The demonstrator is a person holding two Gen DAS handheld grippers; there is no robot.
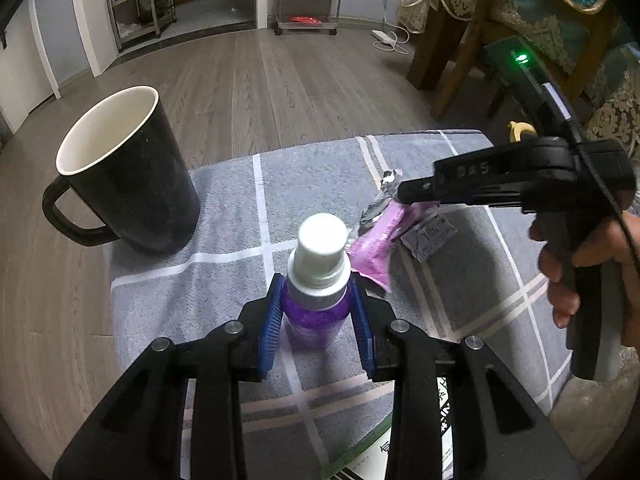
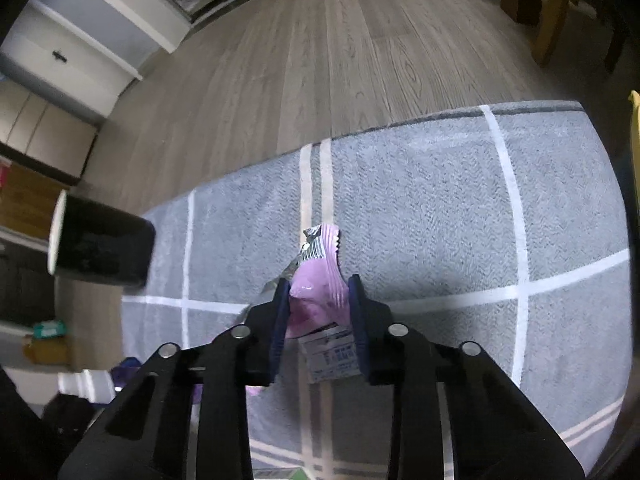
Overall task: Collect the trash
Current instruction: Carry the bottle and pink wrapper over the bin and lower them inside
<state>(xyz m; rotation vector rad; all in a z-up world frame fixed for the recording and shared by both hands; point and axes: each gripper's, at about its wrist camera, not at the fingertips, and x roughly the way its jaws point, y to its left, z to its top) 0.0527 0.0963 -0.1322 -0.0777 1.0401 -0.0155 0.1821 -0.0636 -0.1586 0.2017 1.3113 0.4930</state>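
Note:
A small purple bottle (image 1: pixel 316 312) with a white cap stands upright between the blue pads of my left gripper (image 1: pixel 318 300), which is shut on it just below the cap. A crumpled pink and silver wrapper (image 2: pixel 318 292) lies on the grey checked cloth (image 2: pixel 440 208). My right gripper (image 2: pixel 318 296) is shut on the wrapper, its pads pressing the pink foil from both sides. In the left wrist view the right gripper (image 1: pixel 404 196) reaches in from the right onto the wrapper (image 1: pixel 376 248), held by a person's hand (image 1: pixel 576 264).
A black mug (image 1: pixel 128 172) with a white inside stands at the cloth's left edge. A printed label (image 2: pixel 334 354) hangs at the wrapper's near end. A printed paper (image 1: pixel 400 448) lies near the front. Wooden chair legs (image 1: pixel 452 68) stand at the back right on the wood floor.

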